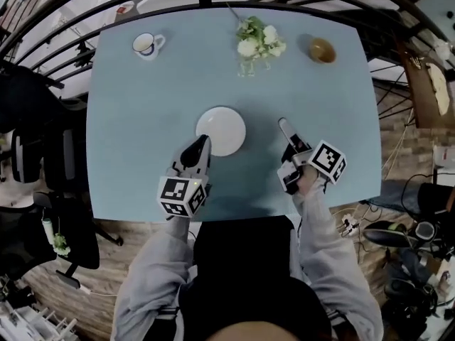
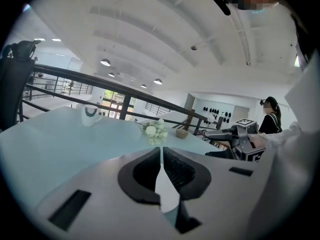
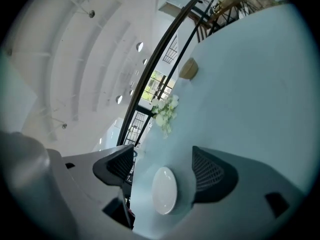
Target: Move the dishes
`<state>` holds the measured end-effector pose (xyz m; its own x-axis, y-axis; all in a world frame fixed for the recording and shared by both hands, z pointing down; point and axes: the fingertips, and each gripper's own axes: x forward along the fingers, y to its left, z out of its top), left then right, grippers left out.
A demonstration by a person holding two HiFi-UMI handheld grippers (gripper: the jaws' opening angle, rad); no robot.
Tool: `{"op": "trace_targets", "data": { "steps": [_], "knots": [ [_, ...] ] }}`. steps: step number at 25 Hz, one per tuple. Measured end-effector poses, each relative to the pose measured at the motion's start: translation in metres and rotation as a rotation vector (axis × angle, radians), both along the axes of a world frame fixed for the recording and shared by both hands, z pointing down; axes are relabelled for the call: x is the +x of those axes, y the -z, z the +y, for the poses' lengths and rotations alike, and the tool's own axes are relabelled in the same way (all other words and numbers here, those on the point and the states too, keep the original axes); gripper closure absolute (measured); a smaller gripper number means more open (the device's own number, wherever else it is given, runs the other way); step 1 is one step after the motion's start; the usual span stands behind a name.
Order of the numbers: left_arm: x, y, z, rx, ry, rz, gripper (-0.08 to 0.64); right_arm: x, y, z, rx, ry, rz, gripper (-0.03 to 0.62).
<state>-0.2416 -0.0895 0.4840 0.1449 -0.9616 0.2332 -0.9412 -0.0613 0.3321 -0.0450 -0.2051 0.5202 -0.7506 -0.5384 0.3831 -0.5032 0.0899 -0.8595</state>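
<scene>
**A:** Hovering on the near side of the glass vase of white flowers [image 1: 256, 45], both grippers. The round white ceramic plate [image 1: 221, 131] lies flat on the pale blue table [image 1: 142, 119], between them and that vase.

**B:** Jaws?

**A:** Left gripper [image 2: 160, 151] is pinched together at the tips, gripping nothing I can see (a white sliver shows behind the pads, likely the plate beneath). Right gripper [image 3: 162, 156] is spread wide and empty.

**B:** Danger?

**A:** That low rim. A closed tip nudging it could, I'd guess, skate the plate into the vase and topple it. A one-sided pinch might let it tilt and drop.

**B:** Other dishes?

**A:** White blue-rimmed mug [image 1: 146, 45] well left of the vase, small brown bowl [image 1: 322, 50] near its right.
</scene>
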Motion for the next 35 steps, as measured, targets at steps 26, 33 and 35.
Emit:
{"op": "trace_targets", "data": {
  "steps": [26,33,35],
  "knots": [
    [0.125,-0.002,-0.262,0.005,-0.010,-0.011,0.529,0.126,-0.034,-0.349,0.169,0.012,0.255,0.245],
    [0.128,-0.016,-0.274,-0.014,0.022,-0.009,0.529,0.120,-0.059,-0.374,0.195,0.037,0.371,0.347],
    [0.129,-0.018,-0.274,-0.021,0.024,-0.006,0.529,0.126,-0.064,-0.376,0.176,0.011,0.419,0.486]
  ]
}}
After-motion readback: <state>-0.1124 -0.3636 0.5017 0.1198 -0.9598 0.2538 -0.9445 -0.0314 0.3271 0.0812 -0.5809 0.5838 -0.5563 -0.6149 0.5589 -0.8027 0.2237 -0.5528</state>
